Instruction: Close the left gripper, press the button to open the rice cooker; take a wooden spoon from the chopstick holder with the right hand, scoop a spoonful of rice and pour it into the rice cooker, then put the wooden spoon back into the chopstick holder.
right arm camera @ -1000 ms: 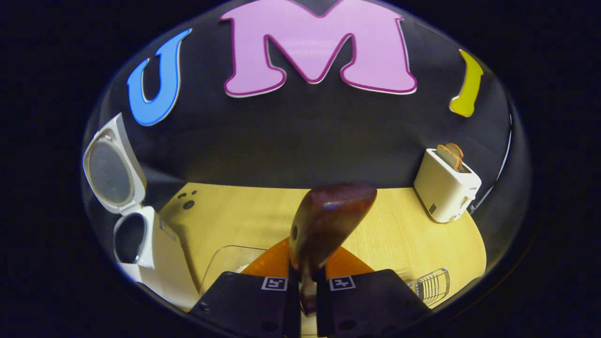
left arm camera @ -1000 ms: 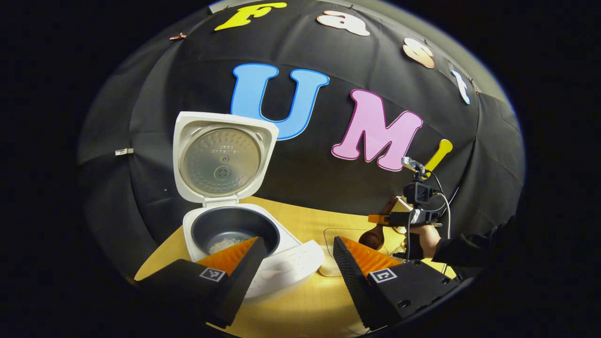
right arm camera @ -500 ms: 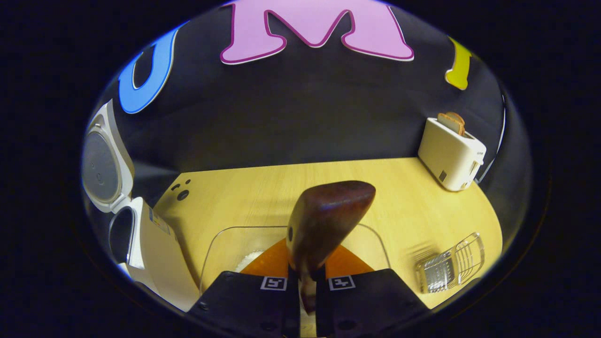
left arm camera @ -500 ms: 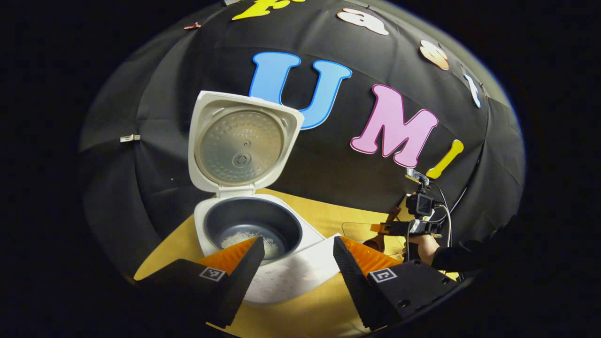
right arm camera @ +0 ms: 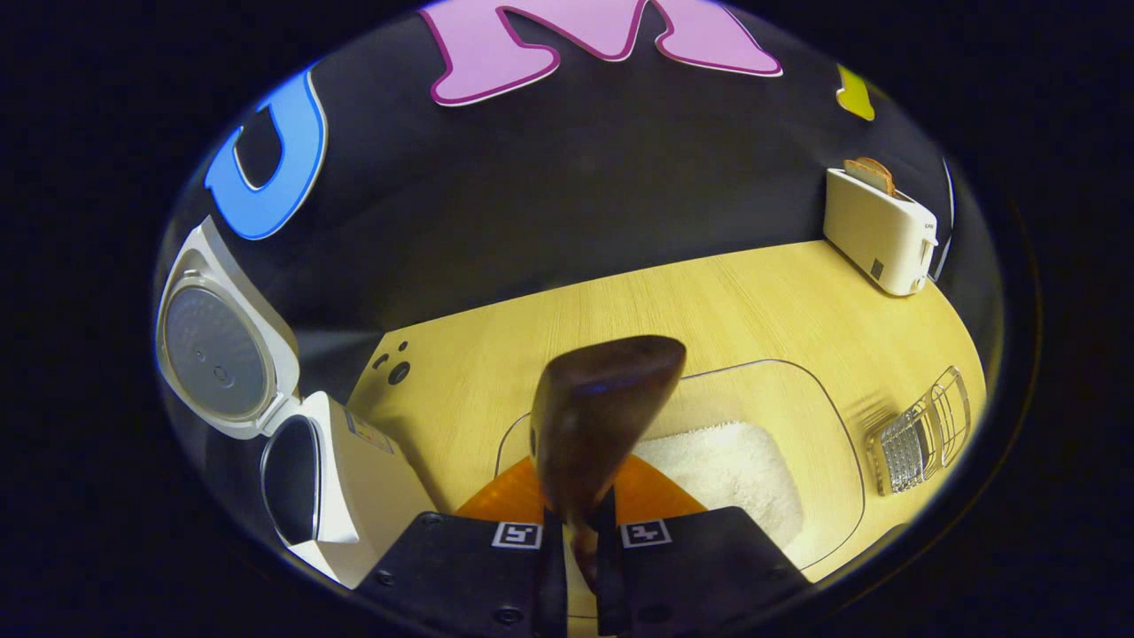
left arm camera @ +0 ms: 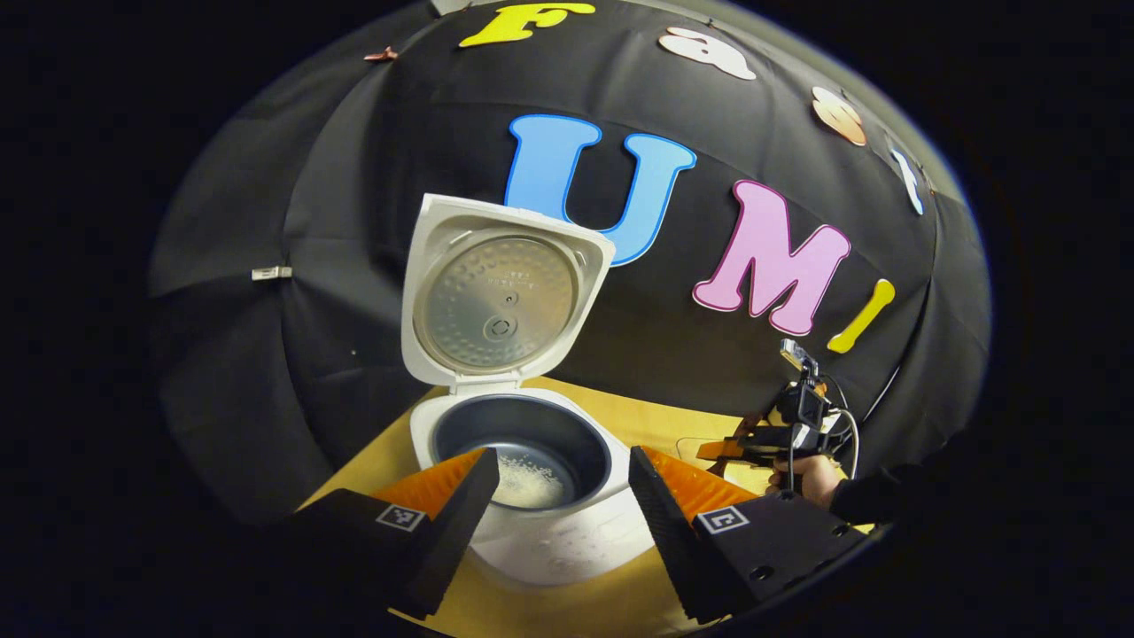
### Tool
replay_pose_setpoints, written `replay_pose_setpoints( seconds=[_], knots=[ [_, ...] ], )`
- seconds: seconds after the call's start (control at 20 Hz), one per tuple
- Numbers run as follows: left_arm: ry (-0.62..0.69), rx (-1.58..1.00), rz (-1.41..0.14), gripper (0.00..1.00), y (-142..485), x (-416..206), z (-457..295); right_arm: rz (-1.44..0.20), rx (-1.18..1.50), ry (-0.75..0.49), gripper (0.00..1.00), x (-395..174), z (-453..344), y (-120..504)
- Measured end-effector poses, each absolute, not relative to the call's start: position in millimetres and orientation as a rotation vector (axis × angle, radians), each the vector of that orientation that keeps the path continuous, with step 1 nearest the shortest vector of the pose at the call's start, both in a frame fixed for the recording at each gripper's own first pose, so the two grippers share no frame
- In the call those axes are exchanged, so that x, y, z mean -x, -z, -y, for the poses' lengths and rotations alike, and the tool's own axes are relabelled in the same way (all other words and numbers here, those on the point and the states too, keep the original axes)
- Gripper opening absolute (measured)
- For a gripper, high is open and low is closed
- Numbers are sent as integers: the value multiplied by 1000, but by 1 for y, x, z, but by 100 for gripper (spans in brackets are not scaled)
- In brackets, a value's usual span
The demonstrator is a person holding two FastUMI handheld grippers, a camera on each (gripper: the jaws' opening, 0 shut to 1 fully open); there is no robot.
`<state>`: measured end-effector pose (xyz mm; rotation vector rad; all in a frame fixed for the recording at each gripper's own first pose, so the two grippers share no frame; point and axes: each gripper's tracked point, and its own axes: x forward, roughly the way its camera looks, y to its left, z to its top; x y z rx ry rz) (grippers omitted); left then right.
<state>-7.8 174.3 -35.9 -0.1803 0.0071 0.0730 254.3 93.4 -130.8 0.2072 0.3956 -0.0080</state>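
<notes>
The white rice cooker (left arm camera: 567, 540) stands open with its lid (left arm camera: 496, 297) upright, and a little rice (left arm camera: 532, 474) lies in its dark pot. My left gripper (left arm camera: 558, 483) is open just in front of the pot, holding nothing. My right gripper (right arm camera: 580, 527) is shut on the handle of the dark wooden spoon (right arm camera: 602, 416), whose bowl points forward above a clear container of white rice (right arm camera: 735, 461). In the left gripper view, a hand holds the right gripper (left arm camera: 753, 443) at the far right. The open cooker (right arm camera: 345, 470) stands left of the container.
A wire chopstick holder (right arm camera: 921, 430) stands on the wooden table (right arm camera: 620, 319) right of the rice container. A white toaster (right arm camera: 877, 226) with bread in it stands at the back right. The black cloth wall closes off the back.
The right gripper has tipped down with the spoon, so more of the rice container shows below it. The left gripper has shifted so the cooker now sits centred between its fingers.
</notes>
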Motion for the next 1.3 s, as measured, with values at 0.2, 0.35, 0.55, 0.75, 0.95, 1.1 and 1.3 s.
replay_pose_setpoints(
  seconds=[0.2, 0.35, 0.55, 0.75, 0.95, 1.1, 1.3],
  knots=[
    [-77, 196, -8, 95, 35, 10, -178, -445, -381, 38, 17, -249, -90, 135],
    [-79, 201, -12, 95, 36, 14, -174, -479, -485, 74, 17, -242, -73, 141],
    [-71, 181, -20, 95, 36, 14, -168, -501, -689, 116, 17, -236, -56, 146],
    [-70, 157, -19, 95, 32, 14, -167, -483, -762, 115, 17, -230, -43, 141],
    [-63, 158, -19, 95, 29, 13, -163, -458, -791, 112, 17, -223, -27, 132],
    [-50, 157, -25, 95, 29, 12, -156, -442, -820, 120, 17, -217, -12, 122],
    [-37, 144, -25, 95, 29, 12, -149, -423, -870, 103, 17, -208, -6, 104]
  ],
)
